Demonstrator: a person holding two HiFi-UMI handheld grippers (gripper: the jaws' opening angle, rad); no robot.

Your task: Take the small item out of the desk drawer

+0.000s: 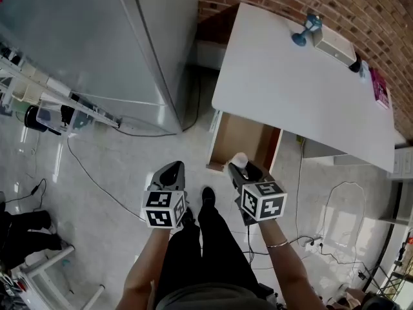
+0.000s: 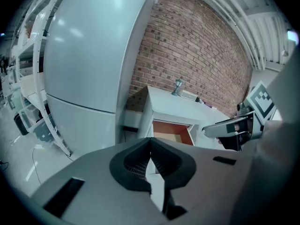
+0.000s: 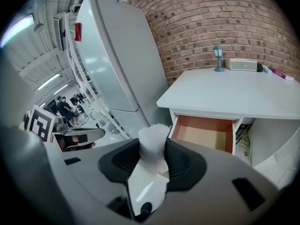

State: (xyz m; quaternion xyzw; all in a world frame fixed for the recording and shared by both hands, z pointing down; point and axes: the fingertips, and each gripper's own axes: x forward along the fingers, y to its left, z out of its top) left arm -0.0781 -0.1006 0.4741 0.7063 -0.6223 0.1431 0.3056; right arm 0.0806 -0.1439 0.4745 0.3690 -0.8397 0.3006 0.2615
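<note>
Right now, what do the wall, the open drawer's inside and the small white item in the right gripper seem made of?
Wall: rough matte brick, red-brown blocks with pale mortar lines. Drawer inside: probably wood or fibreboard, flat matte orange-brown panels. Small white item: perhaps foam or rolled tissue, matte with a fuzzy top edge; hard to tell.

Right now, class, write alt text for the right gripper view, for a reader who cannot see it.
The right tongs grip a small white item. Behind it a white desk stands with its drawer open, against a brick wall, with a tall grey fridge at left.
</note>
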